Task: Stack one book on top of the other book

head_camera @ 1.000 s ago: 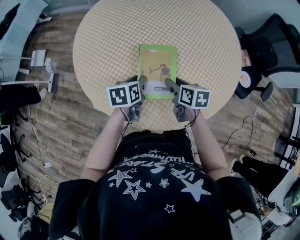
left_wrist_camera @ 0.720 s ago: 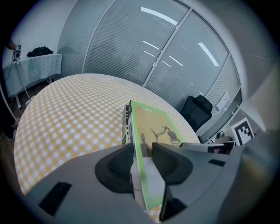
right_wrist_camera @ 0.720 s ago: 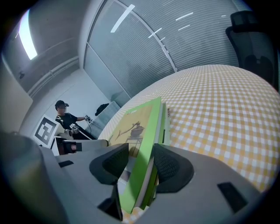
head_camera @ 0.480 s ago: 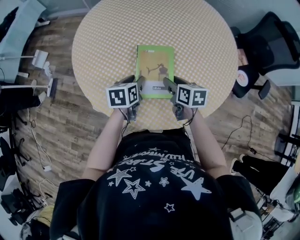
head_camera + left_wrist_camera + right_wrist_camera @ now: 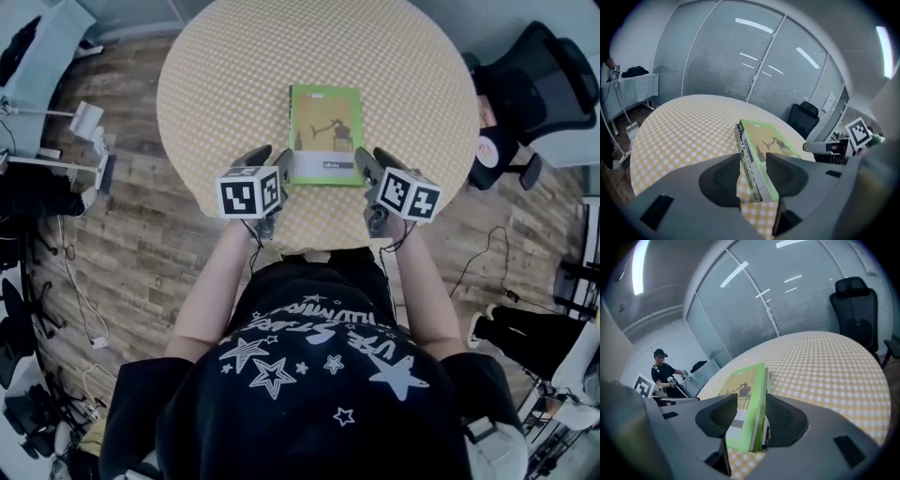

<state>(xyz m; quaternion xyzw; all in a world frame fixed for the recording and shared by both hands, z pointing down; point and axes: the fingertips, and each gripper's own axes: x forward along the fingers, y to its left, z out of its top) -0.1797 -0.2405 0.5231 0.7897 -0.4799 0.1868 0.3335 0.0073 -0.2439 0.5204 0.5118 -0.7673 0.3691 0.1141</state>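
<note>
2 books (image 5: 326, 134) look stacked on the counter (image 5: 234, 66); your left gripper (image 5: 268, 157) jaws just opened wider, clear of them, right gripper (image 5: 373, 159) jaws spread too, so only backing off is left.

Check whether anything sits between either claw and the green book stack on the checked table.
Nothing visible does. The green-covered book stack lies on the yellow checked round table, a near corner between the jaws of each: the left claw, whose jaws have just been opening, and the right claw.
</note>
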